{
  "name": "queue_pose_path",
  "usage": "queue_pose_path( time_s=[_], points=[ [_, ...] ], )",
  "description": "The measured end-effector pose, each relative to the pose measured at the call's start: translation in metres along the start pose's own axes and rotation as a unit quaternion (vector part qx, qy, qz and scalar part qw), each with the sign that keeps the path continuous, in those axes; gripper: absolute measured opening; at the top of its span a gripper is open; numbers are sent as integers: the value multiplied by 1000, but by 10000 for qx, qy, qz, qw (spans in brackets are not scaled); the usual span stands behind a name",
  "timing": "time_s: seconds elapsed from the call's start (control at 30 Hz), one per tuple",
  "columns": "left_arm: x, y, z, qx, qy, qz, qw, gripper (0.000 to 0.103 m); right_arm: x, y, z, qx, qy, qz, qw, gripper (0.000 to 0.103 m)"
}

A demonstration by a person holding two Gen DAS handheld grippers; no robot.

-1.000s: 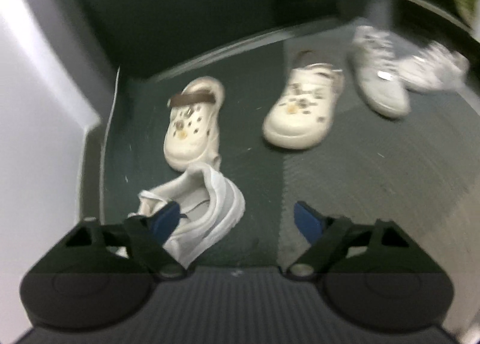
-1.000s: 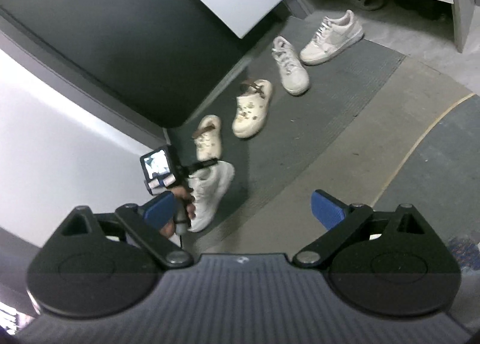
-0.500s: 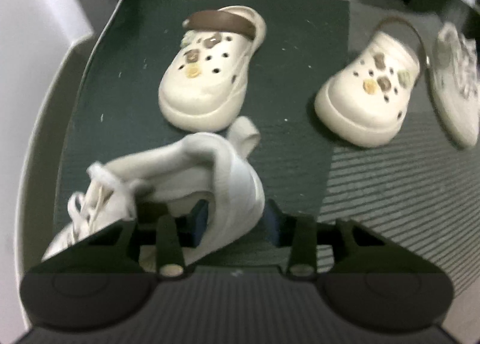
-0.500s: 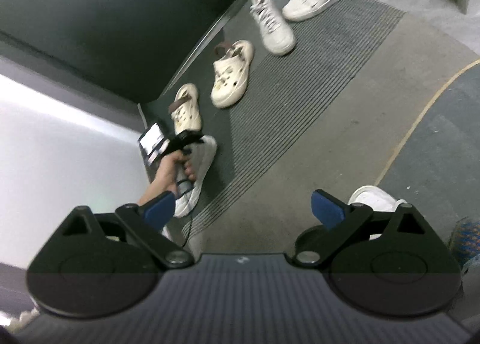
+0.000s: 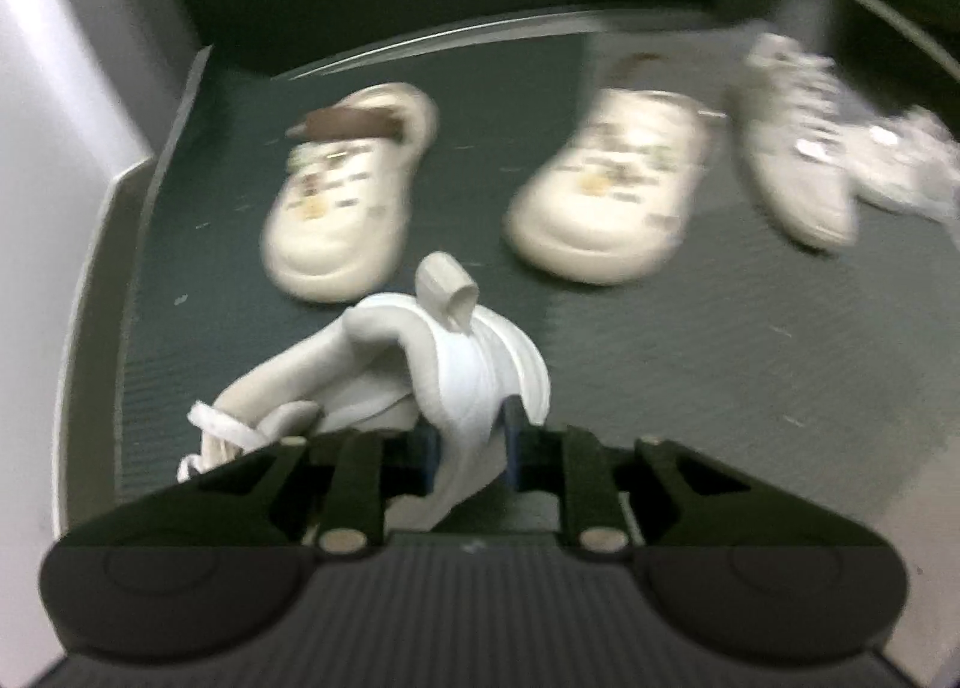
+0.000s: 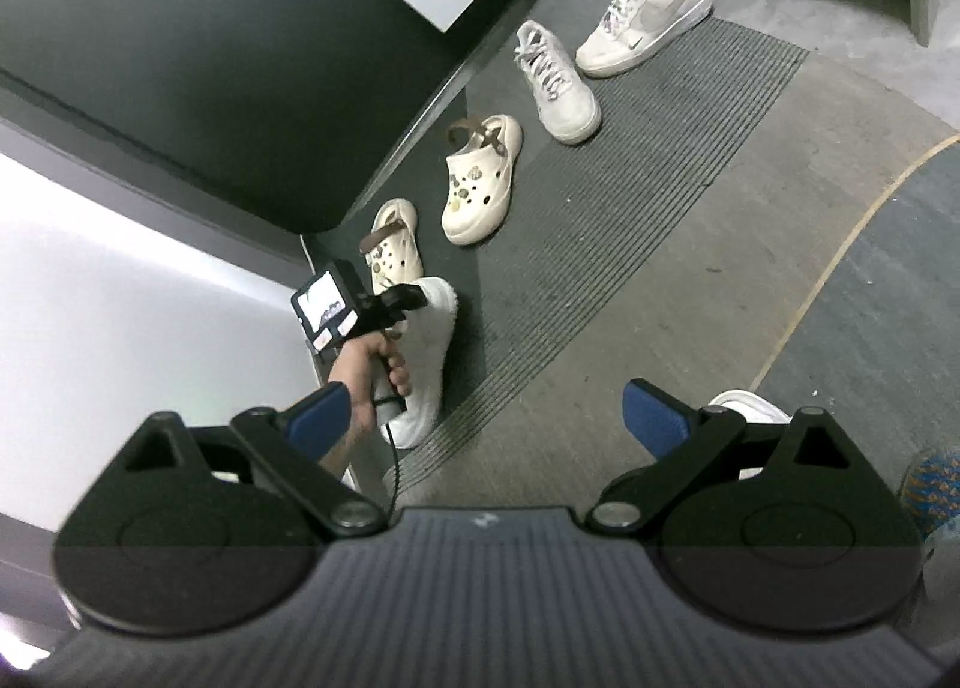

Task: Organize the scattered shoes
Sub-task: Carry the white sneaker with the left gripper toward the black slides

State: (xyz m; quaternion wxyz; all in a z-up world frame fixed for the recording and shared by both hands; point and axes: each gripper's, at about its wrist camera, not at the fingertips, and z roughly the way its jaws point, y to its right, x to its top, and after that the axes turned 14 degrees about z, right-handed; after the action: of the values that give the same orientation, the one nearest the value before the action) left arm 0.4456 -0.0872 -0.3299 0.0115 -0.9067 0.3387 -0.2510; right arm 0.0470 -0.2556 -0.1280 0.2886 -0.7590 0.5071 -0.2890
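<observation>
My left tongs (image 5: 465, 457) are clamped tight on the heel collar of a white sneaker (image 5: 420, 364), blue pads pressing the padded back from both sides, with the pull loop sticking up just past them. The left-wrist view is pretty blurry, so I can't tell whether the sole is touching the dark ribbed mat (image 5: 690, 364) or not. Using that held sneaker as my landmark: right beyond its heel sits a cream clog with a brown strap (image 5: 345, 190), close but not touching as far as I can see. Further out and to the right of the sneaker is the second cream clog (image 5: 612, 190), its strap flipped back behind the heel. Past that one, well apart from my sneaker, there's a white lace-up sneaker (image 5: 792, 147), and another white sneaker (image 5: 900, 165) just beside it at the far edge. In the right-wrist view I can see my own left hand (image 6: 366, 364) wrapped around the gripper handle above the sneaker, which lies along the near edge of the mat beside the white wall (image 6: 120, 280). My right tongs (image 6: 486, 418) are spread wide with nothing between them, hovering over the bare floor (image 6: 660, 280) on the side of the sneaker away from the wall. One more white shoe (image 6: 750, 406) peeks out behind the right tong finger.
</observation>
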Motion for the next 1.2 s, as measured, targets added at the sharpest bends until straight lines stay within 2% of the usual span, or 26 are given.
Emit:
queue_pose_path(
  time_s=[0.13, 0.27, 0.4, 0.53, 0.67, 0.83, 0.87, 0.93, 1.03, 1.13, 1.2],
  points=[
    [-19, 81, -38, -603, 268, 681, 9955, 22, -3, 2, -9, 74, 31, 28, 10000, 99],
    [-42, 151, -62, -1201, 272, 1261, 9843, 23, -4, 3, -17, 127, 139, 21, 9998, 99],
    [-63, 194, -64, -1589, 50, 1628, 9738, 22, -2, 3, -20, 87, 192, 19, 9998, 99],
    [-76, 221, -47, -1685, -51, 2013, 9649, 22, -2, 1, -19, 38, 193, -102, 9998, 99],
    [-75, 223, -43, -1694, 27, 2024, 9646, 23, -1, 0, -18, -2, 176, -122, 9998, 99],
    [-76, 213, -51, -1653, 67, 1947, 9668, 33, 1, 3, -23, -18, 230, -60, 9997, 99],
    [-76, 210, -57, -1624, 82, 1902, 9682, 35, 1, 3, -25, -20, 241, -47, 9997, 99],
    [-76, 202, -74, -1560, 100, 1777, 9716, 48, 0, 5, -30, 59, 250, 7, 9997, 99],
    [-77, 191, -100, -1454, 79, 1591, 9765, 57, 1, 9, -40, 169, 311, 42, 9994, 99],
    [-75, 178, -142, -1075, 70, 1386, 9845, 68, 2, 13, -50, 308, 287, 121, 9990, 99],
    [-72, 170, -169, -870, 146, 1278, 9879, 70, 1, 15, -54, 349, 302, 129, 9988, 99]
  ],
)
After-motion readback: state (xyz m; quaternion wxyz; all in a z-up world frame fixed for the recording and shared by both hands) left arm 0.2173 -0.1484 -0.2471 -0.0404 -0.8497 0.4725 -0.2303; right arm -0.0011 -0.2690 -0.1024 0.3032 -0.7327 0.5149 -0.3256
